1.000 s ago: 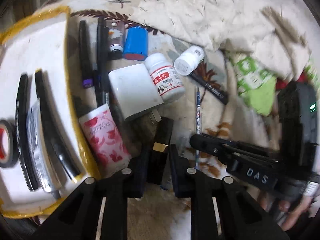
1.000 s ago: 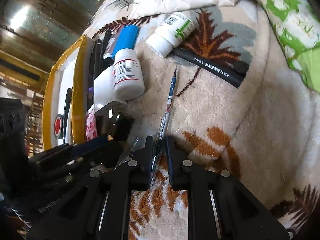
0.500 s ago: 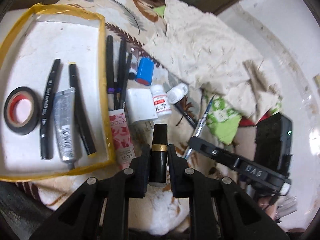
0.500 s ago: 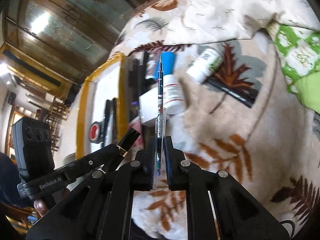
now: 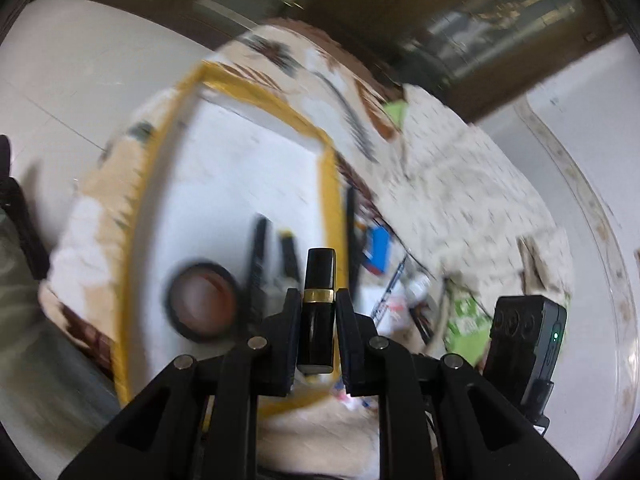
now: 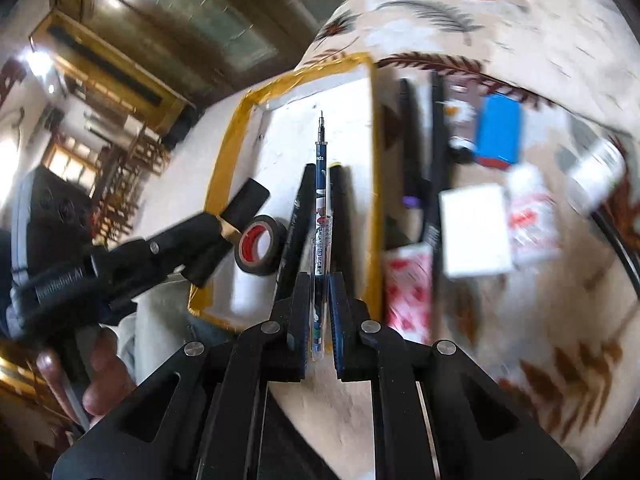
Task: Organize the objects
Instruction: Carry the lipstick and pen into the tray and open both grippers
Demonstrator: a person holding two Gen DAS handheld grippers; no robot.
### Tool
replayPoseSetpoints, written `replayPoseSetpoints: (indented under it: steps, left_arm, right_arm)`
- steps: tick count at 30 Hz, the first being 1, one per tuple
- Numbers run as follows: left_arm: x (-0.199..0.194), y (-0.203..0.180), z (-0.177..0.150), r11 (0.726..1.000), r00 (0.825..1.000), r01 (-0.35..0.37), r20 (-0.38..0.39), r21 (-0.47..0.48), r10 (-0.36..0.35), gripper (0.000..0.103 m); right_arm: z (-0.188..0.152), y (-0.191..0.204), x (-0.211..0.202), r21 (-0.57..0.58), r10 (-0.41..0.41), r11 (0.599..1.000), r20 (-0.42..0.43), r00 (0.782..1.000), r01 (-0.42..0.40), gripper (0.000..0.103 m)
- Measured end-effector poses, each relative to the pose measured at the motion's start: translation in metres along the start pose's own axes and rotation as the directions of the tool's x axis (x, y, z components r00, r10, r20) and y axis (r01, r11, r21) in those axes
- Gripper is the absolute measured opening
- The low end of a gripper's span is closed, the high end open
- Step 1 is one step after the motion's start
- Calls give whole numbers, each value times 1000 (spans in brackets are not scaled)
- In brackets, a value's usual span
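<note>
My left gripper [image 5: 317, 300] is shut on a black lipstick tube with a gold band [image 5: 318, 304], held in the air over the white tray with the yellow rim [image 5: 224, 168]. My right gripper [image 6: 319, 284] is shut on a blue patterned pen [image 6: 321, 208], which points over the same tray [image 6: 280, 148]. In the right wrist view the left gripper [image 6: 224, 232] carries the lipstick [image 6: 244, 204] above the tray's left edge. A roll of black tape [image 6: 258, 250] and two black pens [image 6: 298, 216] lie in the tray.
Beside the tray on the leaf-patterned blanket [image 6: 520, 320] lie black pens [image 6: 412, 152], a blue case [image 6: 496, 136], a white charger [image 6: 476, 230], a pink rose tube [image 6: 406, 288] and white pill bottles [image 6: 532, 216]. A person's hand [image 6: 100, 376] holds the left gripper. The floor is white tile [image 5: 80, 80].
Both grippers have lifted their objects off the blanket and swung left over the tray. The lipstick and the pen now hang in the air, and both views are motion-blurred.
</note>
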State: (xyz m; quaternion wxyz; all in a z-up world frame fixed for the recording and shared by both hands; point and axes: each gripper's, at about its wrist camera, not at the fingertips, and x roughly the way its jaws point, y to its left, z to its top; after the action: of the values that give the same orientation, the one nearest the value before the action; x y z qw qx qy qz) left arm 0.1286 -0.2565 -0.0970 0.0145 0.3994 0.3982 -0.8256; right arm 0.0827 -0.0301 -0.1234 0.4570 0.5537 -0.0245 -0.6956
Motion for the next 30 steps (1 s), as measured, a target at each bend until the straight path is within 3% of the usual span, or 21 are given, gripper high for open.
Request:
replayPoseSetpoints:
  steps: [6, 14, 20, 26, 30]
  left_arm:
    - [8, 22, 33, 995, 995, -97, 28, -4, 97, 16]
    - [42, 33, 61, 989, 989, -146, 6, 3, 146, 16]
    - [64, 33, 55, 980, 981, -190, -18, 62, 191, 16]
    - [79, 22, 42, 953, 965, -254, -29, 164, 262, 16]
    - [81, 24, 42, 955, 966, -245, -41, 165, 255, 17]
  right_arm:
    - [35, 11, 41, -53, -31, 998, -59, 998, 28, 9]
    - [80, 12, 80, -68, -64, 996, -91, 994, 58, 9]
    - [95, 2, 101, -40, -78, 996, -114, 990, 74, 9]
    - [102, -2, 105, -30, -92, 996, -98, 991, 89, 9]
    - [99, 0, 103, -35, -103, 994, -80, 991, 100, 9]
